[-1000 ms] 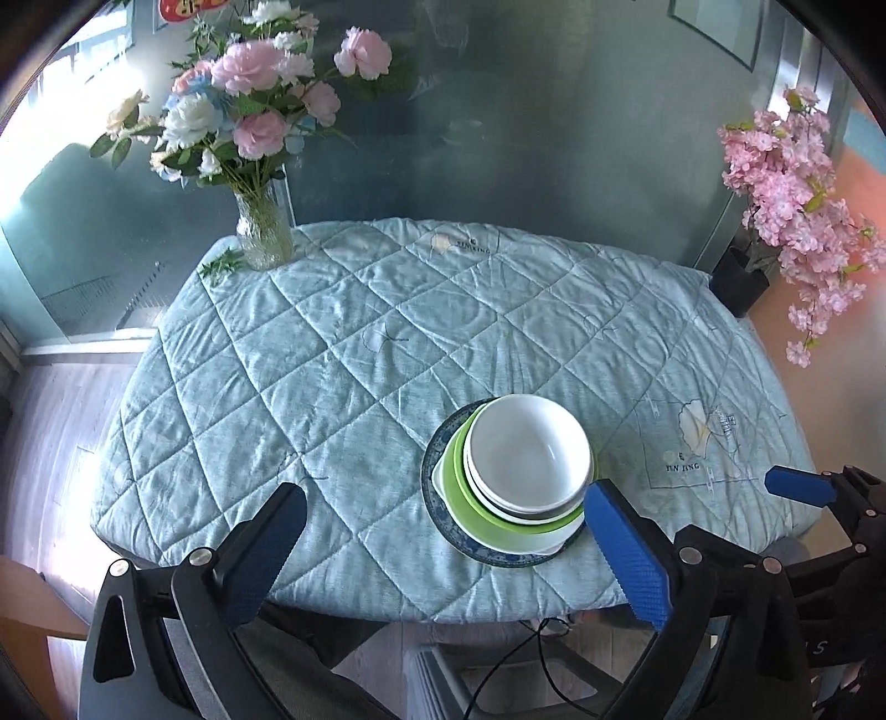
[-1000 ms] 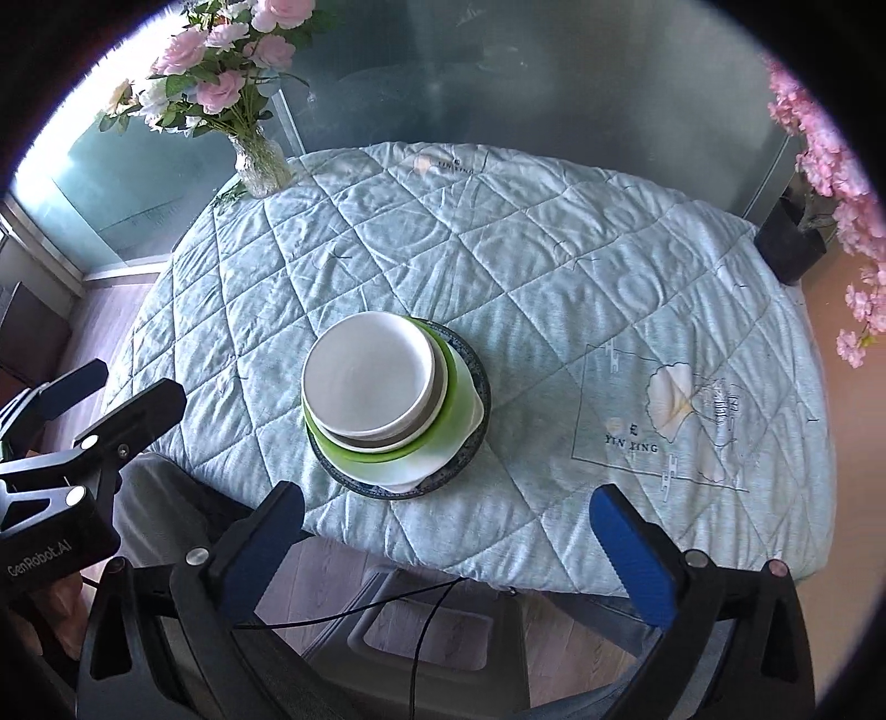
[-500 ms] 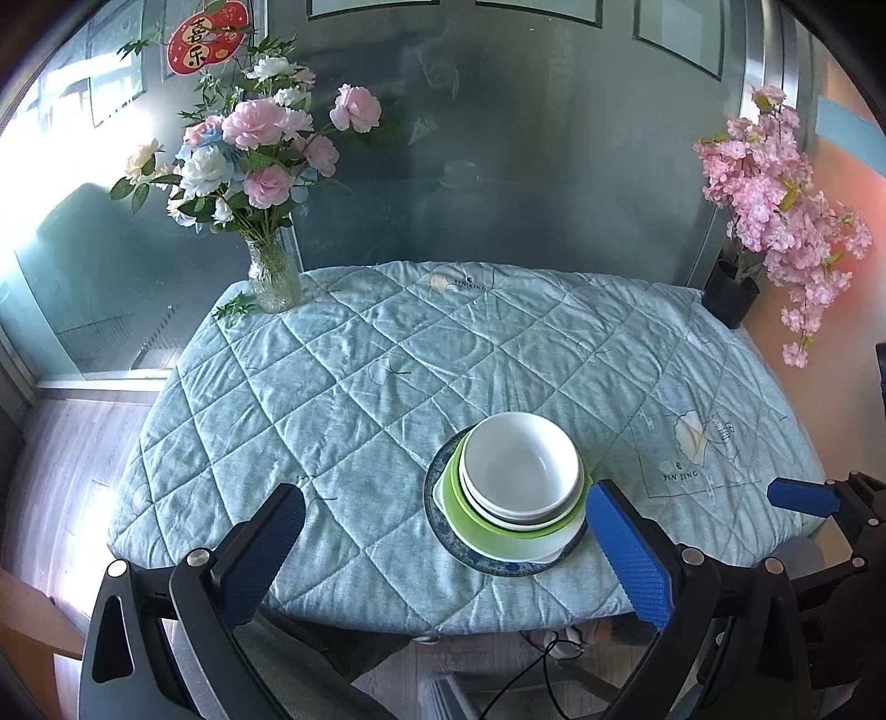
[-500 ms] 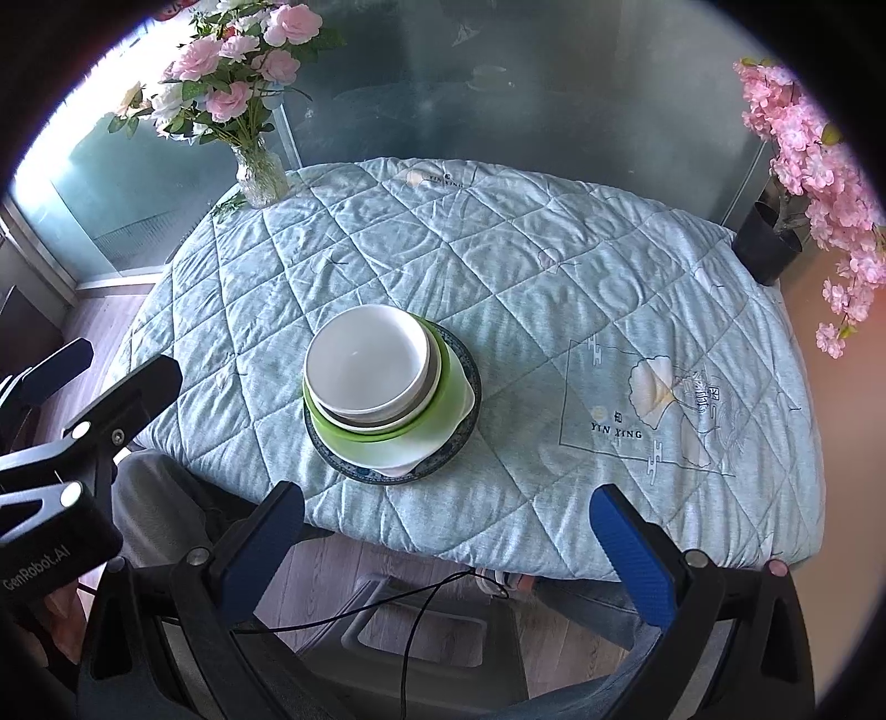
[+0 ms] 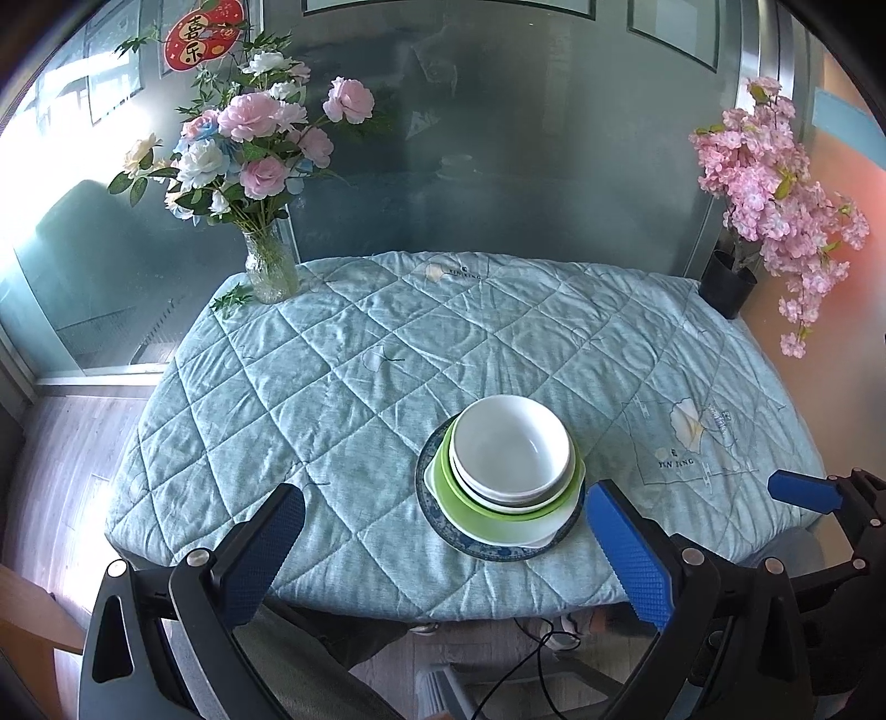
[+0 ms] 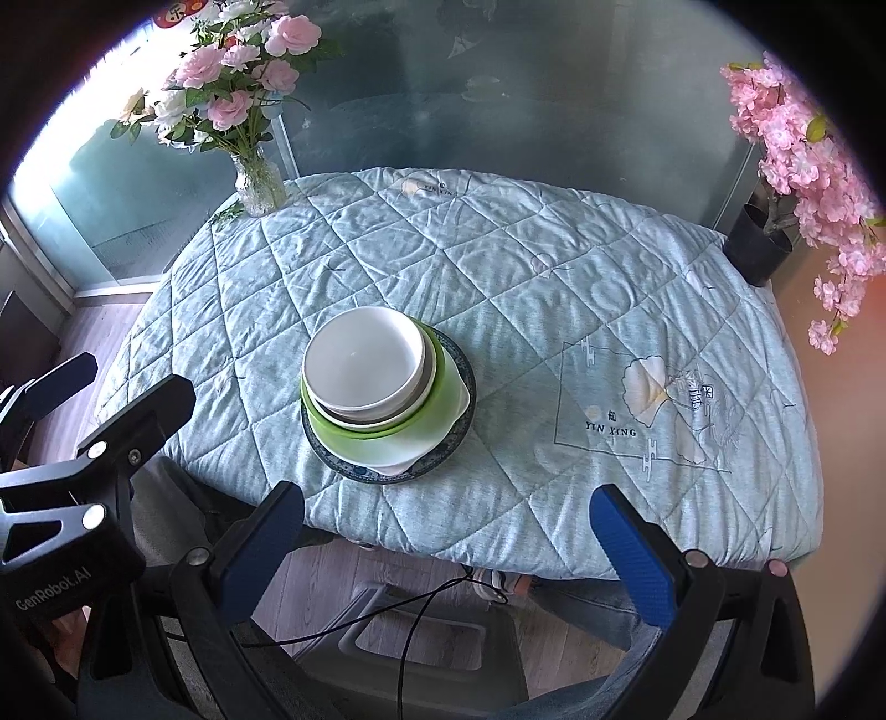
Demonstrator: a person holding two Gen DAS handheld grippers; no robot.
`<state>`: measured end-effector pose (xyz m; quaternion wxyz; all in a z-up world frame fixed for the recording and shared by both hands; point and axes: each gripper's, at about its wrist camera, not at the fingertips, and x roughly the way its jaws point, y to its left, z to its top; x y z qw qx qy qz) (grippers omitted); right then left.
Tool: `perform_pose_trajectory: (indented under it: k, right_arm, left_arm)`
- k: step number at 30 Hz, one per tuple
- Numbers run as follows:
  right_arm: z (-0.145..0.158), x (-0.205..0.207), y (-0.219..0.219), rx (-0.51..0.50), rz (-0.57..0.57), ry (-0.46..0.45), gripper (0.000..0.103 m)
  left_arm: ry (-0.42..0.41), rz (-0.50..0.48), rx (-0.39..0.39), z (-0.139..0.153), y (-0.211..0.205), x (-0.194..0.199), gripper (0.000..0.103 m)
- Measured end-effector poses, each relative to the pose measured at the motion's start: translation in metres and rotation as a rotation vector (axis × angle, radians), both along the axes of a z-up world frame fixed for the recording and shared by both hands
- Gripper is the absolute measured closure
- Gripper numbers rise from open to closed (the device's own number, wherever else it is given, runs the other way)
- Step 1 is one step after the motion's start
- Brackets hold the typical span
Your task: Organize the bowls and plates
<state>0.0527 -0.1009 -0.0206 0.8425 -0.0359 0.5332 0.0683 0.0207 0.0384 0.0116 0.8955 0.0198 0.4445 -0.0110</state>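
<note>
Plates and bowls sat gathered in one stack near the front edge of the table, on a quilted teal tablecloth (image 5: 354,387). Taking the scene from left to right: at the far left corner stood a glass vase (image 5: 270,268) of pink, white and blue artificial flowers (image 5: 243,144), with a red paper ornament (image 5: 204,33) on the glass wall behind it. Nearer the camera on that side, the left gripper (image 5: 443,548) hung off the front of the table with its blue-padded fingers (image 5: 264,559) wide apart and nothing between them.

Toward the middle lay the stack. A blue-patterned plate (image 5: 470,545) was at the bottom, a white dish (image 5: 545,531) with squared corners on it, a green bowl (image 5: 470,507) above that, and two white bowls (image 5: 512,443) nested on top; from the right wrist view a greyish rim showed between the white ones. The stack leaned slightly off-centre on the plate.

Right of the stack the cloth carried a printed ginkgo-leaf motif (image 6: 653,387) with the words YIN XING. The right gripper (image 6: 448,548) also hovered off the front edge, jaws spread and empty, clear of the dishes. At the far right corner a black pot (image 5: 728,285) held a branch of pink blossoms (image 5: 775,183).
</note>
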Motion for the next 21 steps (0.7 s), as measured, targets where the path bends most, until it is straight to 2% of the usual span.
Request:
perform_pose_trajectory:
  k: [21]
  right_arm:
    - [-0.003, -0.002, 0.005, -0.025, 0.013, -0.024, 0.001]
  left_arm:
    - [0.023, -0.003, 0.003, -0.011, 0.007, 0.004, 0.001]
